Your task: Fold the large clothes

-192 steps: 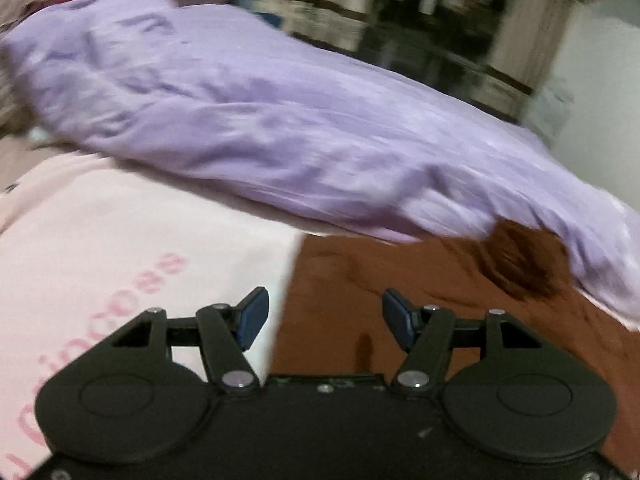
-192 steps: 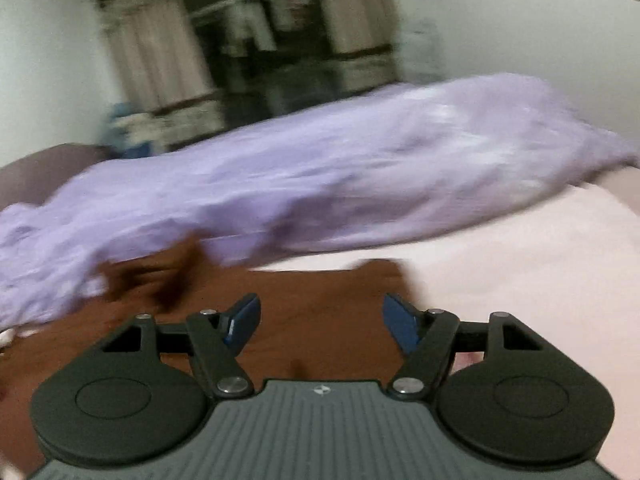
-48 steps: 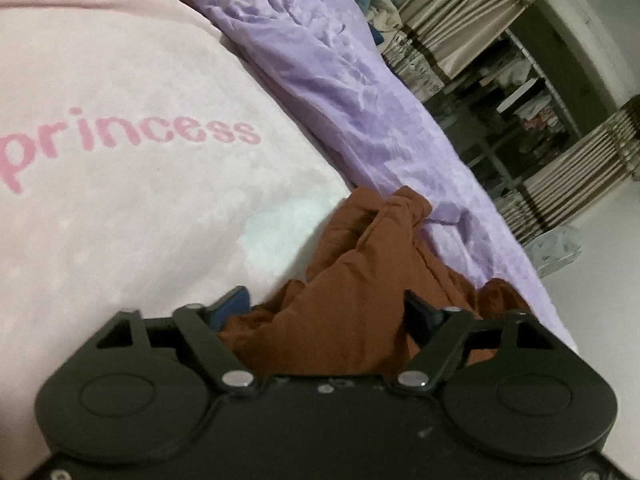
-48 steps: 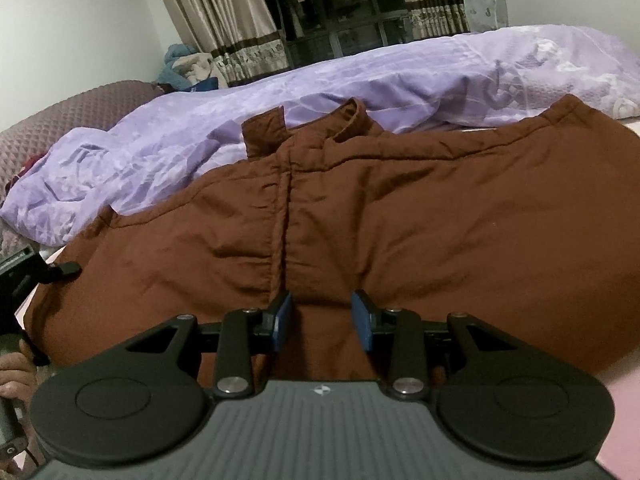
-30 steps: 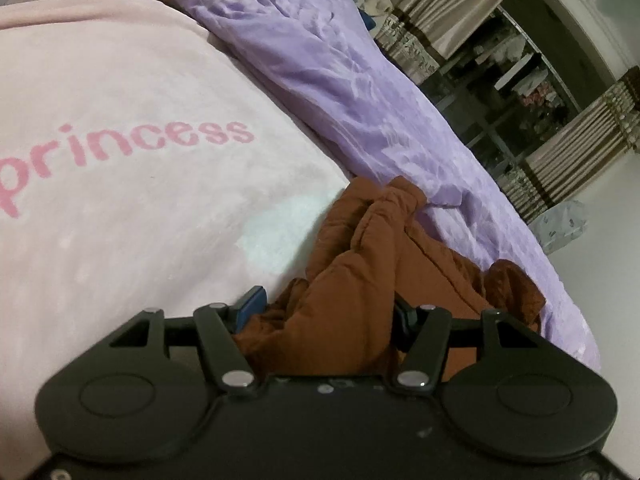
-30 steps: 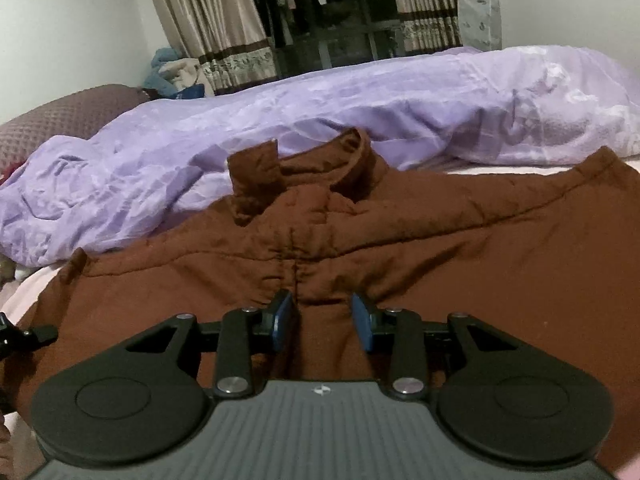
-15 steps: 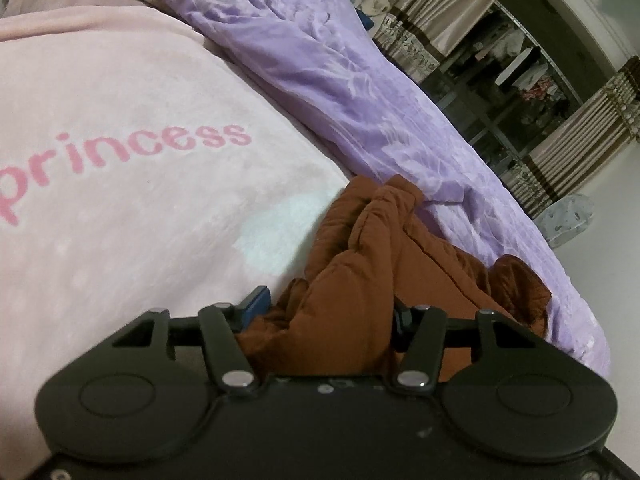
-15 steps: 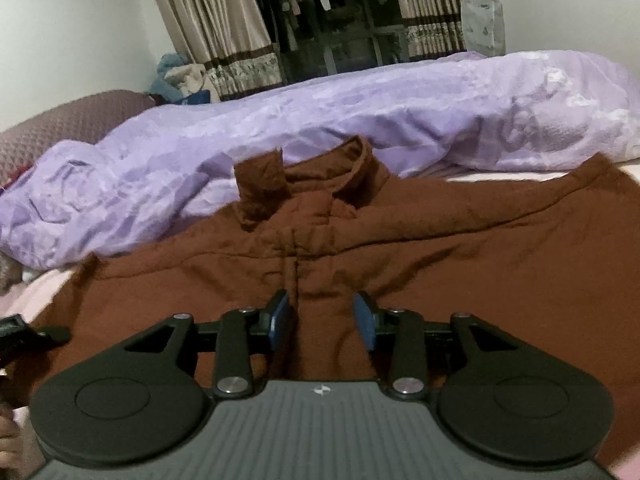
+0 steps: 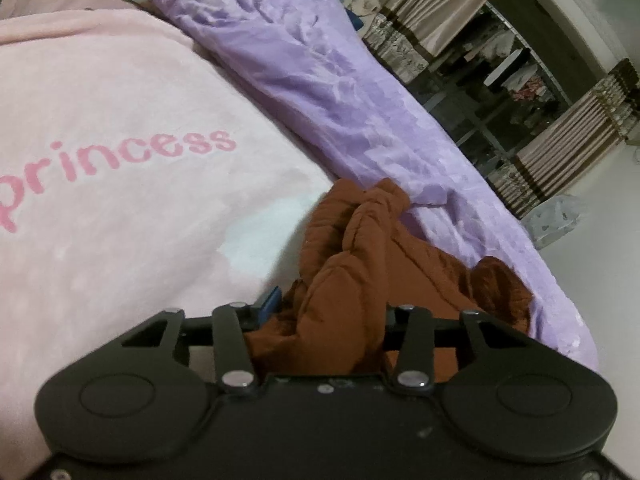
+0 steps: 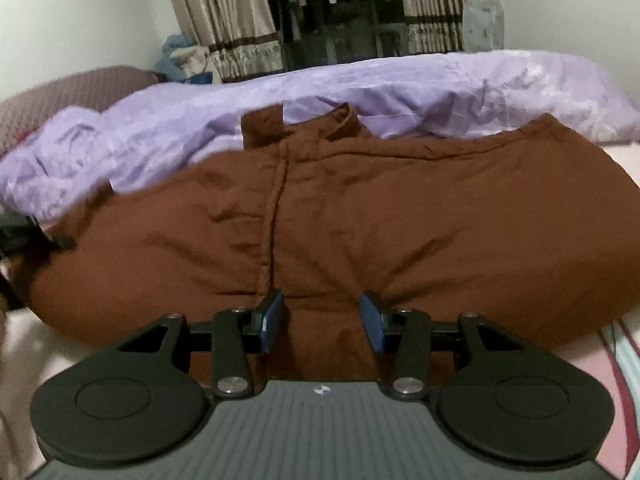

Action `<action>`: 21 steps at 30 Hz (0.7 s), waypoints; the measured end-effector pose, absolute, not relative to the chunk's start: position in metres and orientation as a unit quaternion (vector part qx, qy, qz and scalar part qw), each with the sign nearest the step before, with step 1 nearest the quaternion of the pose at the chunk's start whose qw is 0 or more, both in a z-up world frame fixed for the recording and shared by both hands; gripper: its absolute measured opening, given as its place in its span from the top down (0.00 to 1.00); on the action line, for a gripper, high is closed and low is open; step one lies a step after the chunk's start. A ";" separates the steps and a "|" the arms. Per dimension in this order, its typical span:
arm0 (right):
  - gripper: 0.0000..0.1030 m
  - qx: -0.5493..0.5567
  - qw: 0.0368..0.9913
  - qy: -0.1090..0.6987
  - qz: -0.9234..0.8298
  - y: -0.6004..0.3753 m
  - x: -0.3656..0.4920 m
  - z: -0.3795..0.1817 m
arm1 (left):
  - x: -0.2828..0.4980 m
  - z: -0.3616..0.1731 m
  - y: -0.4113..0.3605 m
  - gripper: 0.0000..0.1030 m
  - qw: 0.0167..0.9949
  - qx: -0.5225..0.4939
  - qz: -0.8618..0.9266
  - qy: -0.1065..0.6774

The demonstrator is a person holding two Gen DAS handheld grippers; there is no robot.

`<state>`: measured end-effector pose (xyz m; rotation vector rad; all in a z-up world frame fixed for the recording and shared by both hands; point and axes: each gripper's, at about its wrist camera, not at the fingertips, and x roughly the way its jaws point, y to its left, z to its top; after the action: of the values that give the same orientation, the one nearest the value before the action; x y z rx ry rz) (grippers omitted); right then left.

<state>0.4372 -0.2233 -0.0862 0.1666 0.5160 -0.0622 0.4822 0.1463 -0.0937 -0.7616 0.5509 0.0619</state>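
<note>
Change: a moment ago the right gripper (image 10: 322, 320) had its blue pads closer together on the jacket's (image 10: 360, 216) front fold; now they stand wider, with cloth between them but no visible pinch. The left gripper (image 9: 326, 312) has kept its bunch of cloth and shifted only slightly.

Left gripper: clenched on a thick wad of the jacket (image 9: 360, 280). One blue pad (image 9: 272, 302) shows at the left of the wad; the other is hidden behind cloth.

Right gripper: released. Its pads (image 10: 272, 316) sit on either side of the lower front edge, touching or just above the fabric; which cannot be told.

Where the jacket lies: on the bed, over the pink blanket (image 9: 120, 200), with its collar (image 10: 304, 124) toward the far edge against the purple quilt (image 10: 400, 84).

Key relation: the jacket's long axis runs side to side across the right view. The right gripper faces its middle, at the near hem by the front seam. The left gripper holds the jacket's left end and is seen at the left edge of the right view. Judged from this, the left hand is the one placed to carry its end across.

Look of the jacket: rust brown, padded and puffy, with a stand-up collar and a vertical front placket. It lies spread but rumpled, and bunched into ridges at the left end.

Behind: curtains (image 10: 224, 12) and a dark wardrobe opening past the bed.
</note>
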 end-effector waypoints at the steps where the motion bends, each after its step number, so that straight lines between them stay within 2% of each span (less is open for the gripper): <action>1: 0.49 0.080 0.963 0.254 -0.034 -0.222 0.438 -0.088 | 0.482 -0.091 0.145 0.64 0.892 -0.367 0.026 0.262; 10: 0.49 0.162 0.949 0.270 -0.009 -0.255 0.421 -0.068 | 0.480 -0.037 0.107 0.74 0.894 -0.379 -0.044 0.234; 14: 0.45 0.170 0.952 0.250 -0.039 -0.282 0.400 -0.055 | 0.483 -0.003 0.048 0.79 0.898 -0.361 -0.113 0.222; 15: 0.45 0.168 0.954 0.241 -0.053 -0.292 0.392 -0.050 | 0.483 0.004 0.033 0.85 0.896 -0.363 -0.134 0.219; 18: 0.45 0.178 0.955 0.220 -0.082 -0.325 0.371 -0.042 | 0.484 0.024 -0.026 0.87 0.882 -0.372 -0.202 0.207; 21: 0.43 0.203 0.951 0.204 -0.112 -0.359 0.349 -0.038 | 0.490 0.033 -0.101 1.00 0.877 -0.336 -0.272 0.208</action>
<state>0.3489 -0.3586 -0.0376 0.4130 0.4146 -0.2274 0.4904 -0.1007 0.0328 -0.7010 0.4338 -0.5671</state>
